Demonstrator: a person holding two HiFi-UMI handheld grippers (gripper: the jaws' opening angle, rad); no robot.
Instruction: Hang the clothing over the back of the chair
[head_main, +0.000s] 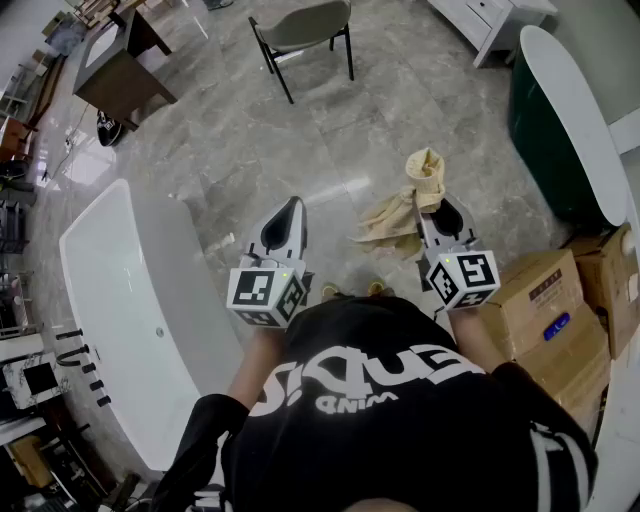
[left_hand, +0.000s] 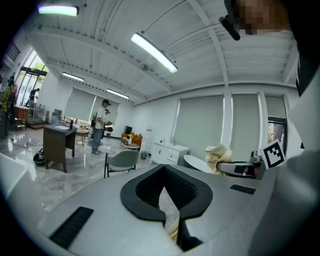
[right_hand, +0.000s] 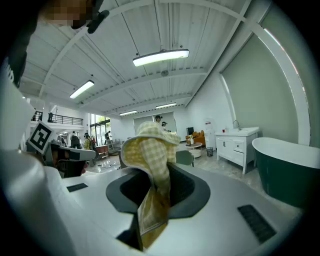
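A yellow checked piece of clothing (head_main: 424, 180) is pinched in my right gripper (head_main: 440, 212), which is shut on it. The cloth bunches above the jaws and its loose end droops to the left (head_main: 385, 225). In the right gripper view the clothing (right_hand: 147, 150) fills the space between the jaws. My left gripper (head_main: 291, 207) is level beside it, shut and holding nothing; its jaws meet at the tip (left_hand: 163, 172). The grey chair (head_main: 303, 28) with black legs stands well ahead on the marble floor, also seen in the left gripper view (left_hand: 122, 161).
A white bathtub (head_main: 120, 300) lies at my left, a dark green one (head_main: 560, 110) at my right. Cardboard boxes (head_main: 555, 305) are stacked near my right side. A dark desk (head_main: 120, 60) and white cabinet (head_main: 490, 20) stand farther off. A person (left_hand: 100, 125) stands beyond the desk.
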